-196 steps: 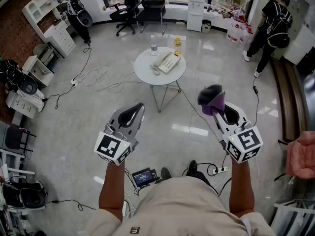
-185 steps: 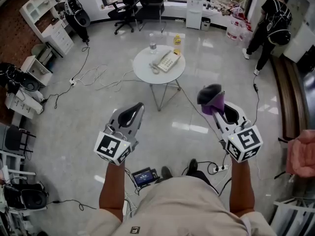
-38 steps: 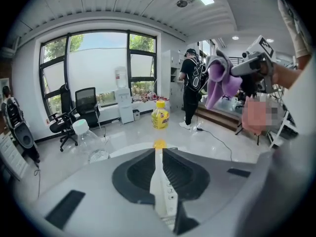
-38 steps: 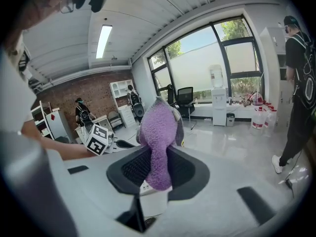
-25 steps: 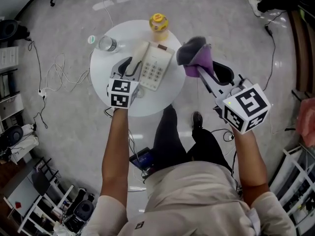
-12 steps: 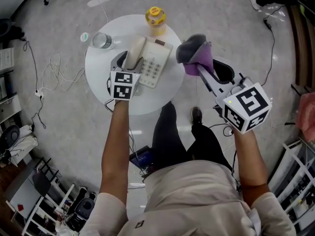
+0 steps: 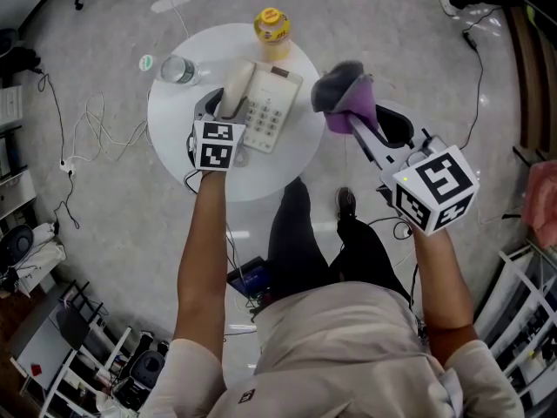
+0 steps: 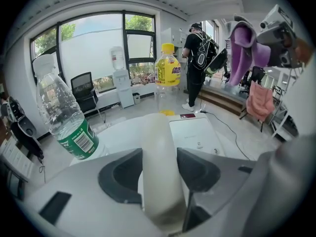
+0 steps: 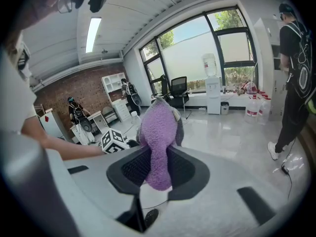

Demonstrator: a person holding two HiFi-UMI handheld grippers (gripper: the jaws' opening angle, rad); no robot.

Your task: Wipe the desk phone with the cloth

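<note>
A white desk phone (image 7: 271, 110) lies on a round white table (image 7: 178, 159). Its handset (image 7: 238, 84) rests on the phone's left side. My left gripper (image 7: 224, 104) reaches over the table and straddles the handset (image 8: 157, 147); its jaws are closing, and both pads lie against the handset's sides. To the right of the table, my right gripper (image 7: 352, 122) hangs in the air, shut on a purple and grey cloth (image 7: 344, 94). The cloth (image 9: 159, 132) sticks up from between its jaws.
A clear water bottle (image 7: 177, 70) stands at the table's far left and a yellow bottle (image 7: 272, 26) at its far edge, both close to the phone. Cables trail over the floor on the left. A person (image 8: 197, 58) stands by the windows.
Since several seconds ago the table has come from far off to right under me. Over the last second my left gripper slid forward along the handset; the right one stayed still with the cloth.
</note>
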